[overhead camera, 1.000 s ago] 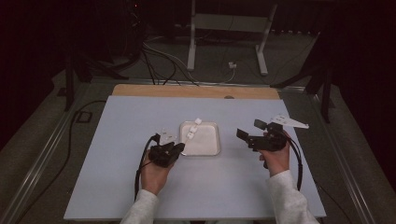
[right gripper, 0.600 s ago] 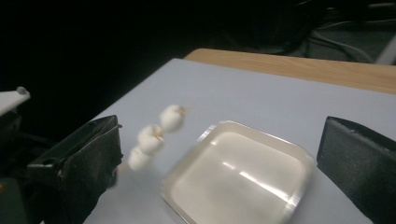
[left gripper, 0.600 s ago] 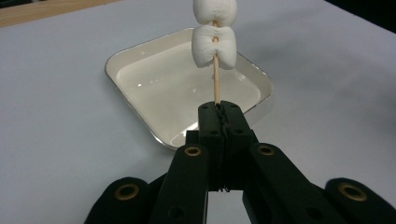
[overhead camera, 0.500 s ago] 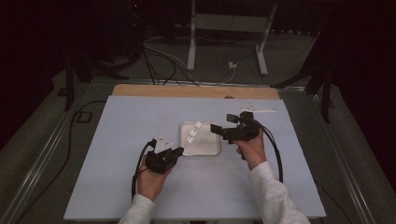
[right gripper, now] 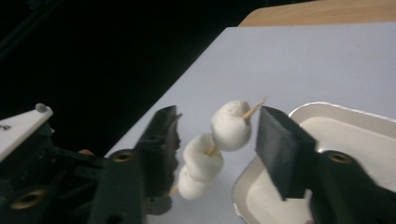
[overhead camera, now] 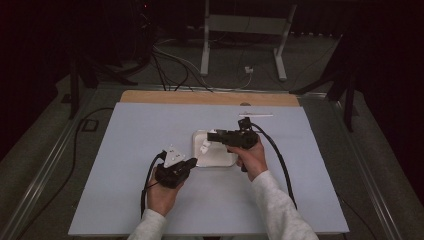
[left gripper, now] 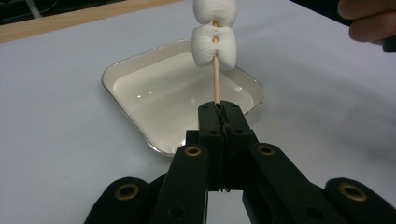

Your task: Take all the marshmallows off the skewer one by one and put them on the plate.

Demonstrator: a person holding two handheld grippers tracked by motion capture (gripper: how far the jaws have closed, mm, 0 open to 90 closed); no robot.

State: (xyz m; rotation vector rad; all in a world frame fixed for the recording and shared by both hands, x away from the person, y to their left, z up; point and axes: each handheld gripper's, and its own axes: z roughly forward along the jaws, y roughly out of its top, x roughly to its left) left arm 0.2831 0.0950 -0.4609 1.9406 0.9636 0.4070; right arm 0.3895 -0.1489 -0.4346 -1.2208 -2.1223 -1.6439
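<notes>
Marshmallows (left gripper: 214,44) are sitting threaded on a wooden skewer (left gripper: 216,86) that the left hand-held gripper (left gripper: 218,109) is clamping tightly above the white tray (left gripper: 135,119) on the table (overhead camera: 130,135). Right hand-held gripper (right gripper: 217,126) is spreading wide, its jaws flanking the marshmallows without touching them.

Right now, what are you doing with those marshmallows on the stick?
A person works with a hand-held gripper in each hand. The left hand-held gripper is shut on a wooden skewer, holding it up over a white tray on the table. Marshmallows are threaded on the skewer. The right hand-held gripper is open, with its jaws on either side of the marshmallow nearest the tip, probably about to squeeze it.
</notes>
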